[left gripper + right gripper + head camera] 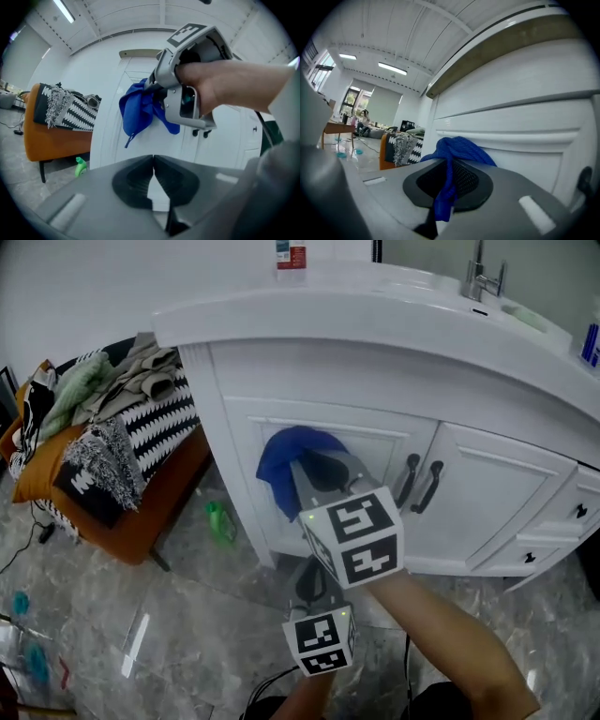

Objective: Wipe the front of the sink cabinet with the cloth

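The cloth [279, 470] is bunched in the right gripper [314, 474]. The jaws are clamped on a twisted fold, and the rest of the blue fabric spills out past the tips. As far as I can tell from here, it presses against the door [389, 451] straight ahead of the tool. The wad sits high on the recessed panel, towards its left edge.

To the gripper's right, where the two doors meet, are two dark handles [419, 486]. Beyond them is the rest of the cabinet [497, 493] front. The left gripper [153, 161] hangs below and behind the right one. Its jaws are pressed together with nothing between them, and it points at the same door from well short of it. Off to the left of both tools a green bottle [220, 521] stands on the floor.

I judge this to be the wiping step itself, and probably early in it, since the cloth covers one small patch of a broad front. The next move calls for a firm grip and steady pressure, so that fabric rather than the jaw tips meets the paint. The stroke should sweep across and down the panel and ease round the handles. The left gripper has no part to play yet.
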`<state>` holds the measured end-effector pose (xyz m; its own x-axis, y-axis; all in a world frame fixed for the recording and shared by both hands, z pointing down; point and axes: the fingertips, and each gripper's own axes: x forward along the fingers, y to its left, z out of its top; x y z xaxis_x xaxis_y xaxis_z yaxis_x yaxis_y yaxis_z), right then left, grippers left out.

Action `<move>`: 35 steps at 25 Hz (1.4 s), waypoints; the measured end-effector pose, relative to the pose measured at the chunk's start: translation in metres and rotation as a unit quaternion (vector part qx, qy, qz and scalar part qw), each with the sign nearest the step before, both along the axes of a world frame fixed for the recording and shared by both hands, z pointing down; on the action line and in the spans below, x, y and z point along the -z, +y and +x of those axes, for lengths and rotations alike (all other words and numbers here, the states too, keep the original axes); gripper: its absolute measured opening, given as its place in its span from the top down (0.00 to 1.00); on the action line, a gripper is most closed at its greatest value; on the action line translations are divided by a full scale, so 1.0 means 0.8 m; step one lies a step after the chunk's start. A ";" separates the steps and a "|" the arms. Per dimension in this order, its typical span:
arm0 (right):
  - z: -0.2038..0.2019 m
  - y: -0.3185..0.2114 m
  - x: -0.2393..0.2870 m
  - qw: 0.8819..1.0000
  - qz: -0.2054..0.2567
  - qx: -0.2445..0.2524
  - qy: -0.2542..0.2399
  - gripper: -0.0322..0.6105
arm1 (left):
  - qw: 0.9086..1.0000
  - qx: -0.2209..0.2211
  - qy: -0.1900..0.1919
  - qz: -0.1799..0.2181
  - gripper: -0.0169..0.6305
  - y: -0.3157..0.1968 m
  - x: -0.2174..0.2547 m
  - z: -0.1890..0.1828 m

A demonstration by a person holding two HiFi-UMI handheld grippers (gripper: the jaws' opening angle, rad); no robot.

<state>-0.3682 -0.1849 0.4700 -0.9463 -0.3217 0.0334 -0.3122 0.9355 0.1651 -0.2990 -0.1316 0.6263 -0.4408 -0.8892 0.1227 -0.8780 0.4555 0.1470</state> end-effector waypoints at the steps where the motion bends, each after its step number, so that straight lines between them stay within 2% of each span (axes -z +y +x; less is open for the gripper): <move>1: 0.013 -0.007 0.002 1.000 -0.002 -0.009 -0.006 0.91 | 1.000 -0.005 -0.002 0.001 0.95 -0.005 -0.001 0.005; 7: 0.093 -0.048 -0.001 0.996 -0.044 -0.069 -0.036 0.91 | 1.000 -0.026 0.006 0.000 0.95 -0.027 -0.011 0.026; 12: 0.149 -0.055 0.011 0.994 -0.004 -0.099 -0.038 0.91 | 0.999 -0.043 -0.003 -0.013 0.95 -0.041 -0.022 0.043; 15: 0.184 -0.060 0.016 0.992 -0.015 -0.114 -0.055 0.91 | 0.999 -0.044 0.006 -0.012 0.95 -0.048 -0.025 0.049; 21: 0.259 -0.100 0.017 0.980 -0.033 -0.175 -0.084 0.91 | 0.998 -0.064 -0.005 -0.016 0.95 -0.065 -0.026 0.072; 30: 0.377 -0.172 -0.018 0.953 -0.048 -0.286 -0.088 0.91 | 0.997 -0.076 -0.011 -0.024 0.95 -0.076 -0.032 0.087; 35: 0.470 -0.209 -0.025 0.925 -0.054 -0.361 -0.104 0.91 | 0.996 -0.077 -0.019 -0.033 0.95 -0.079 -0.035 0.086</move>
<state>0.0078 -0.3523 0.4899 -0.4757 -0.8778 -0.0561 -0.8768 0.4783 -0.0501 -0.2300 -0.1948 0.6544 -0.3049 -0.9374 0.1683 -0.9427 0.3222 0.0868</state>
